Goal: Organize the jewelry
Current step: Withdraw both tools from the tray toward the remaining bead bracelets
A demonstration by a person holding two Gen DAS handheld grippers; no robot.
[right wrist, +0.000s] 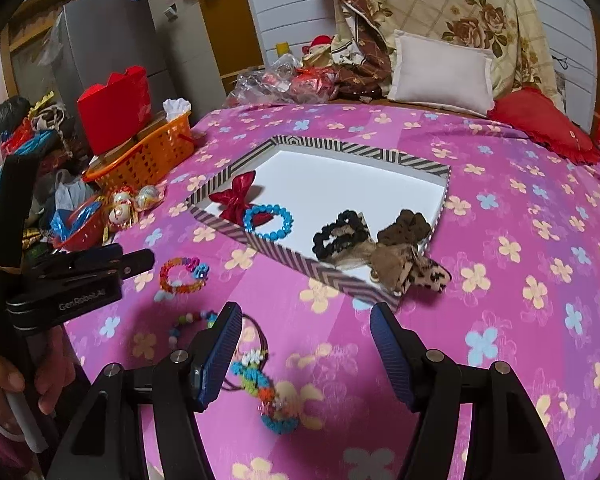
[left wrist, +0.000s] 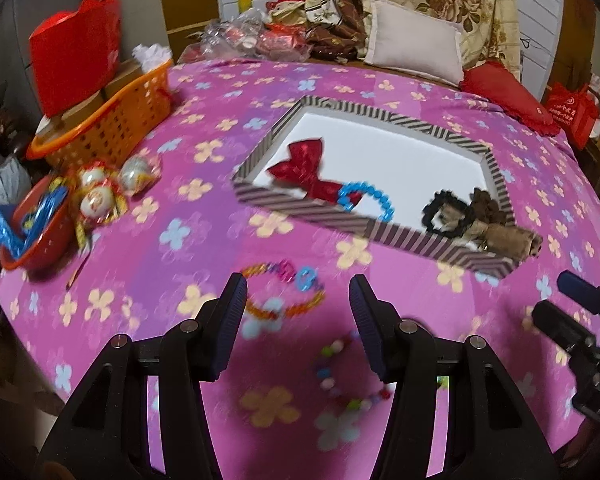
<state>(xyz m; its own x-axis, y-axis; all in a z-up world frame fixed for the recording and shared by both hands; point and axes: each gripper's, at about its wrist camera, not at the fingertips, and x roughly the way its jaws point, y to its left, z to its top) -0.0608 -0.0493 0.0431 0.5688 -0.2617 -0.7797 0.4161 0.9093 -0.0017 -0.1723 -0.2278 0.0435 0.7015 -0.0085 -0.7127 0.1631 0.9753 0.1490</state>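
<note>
A striped tray [left wrist: 308, 212] [right wrist: 300, 264] on the pink floral bedspread holds a red bow [left wrist: 304, 168], a blue bead bracelet [right wrist: 268, 236], a black scrunchie [right wrist: 324, 236], a brown scrunchie [right wrist: 408, 224] and a leopard bow [right wrist: 428, 276] that hangs over its corner. A multicolour bracelet [left wrist: 284, 292] [right wrist: 182, 276] lies loose just beyond my open left gripper [left wrist: 298, 284]. A pastel bead bracelet [left wrist: 340, 372] lies under it. My right gripper [right wrist: 306, 312] stands open and empty over the spread. A beaded hair tie [right wrist: 260, 384] lies beside its left finger.
An orange basket [left wrist: 112, 120] with a red box stands at the bed's left edge, with a red bowl [left wrist: 36, 236] and wrapped balls beside it. A white pillow [right wrist: 440, 72] and a red cushion [right wrist: 540, 124] lie at the far side. A hand [right wrist: 4, 376] grips the left tool.
</note>
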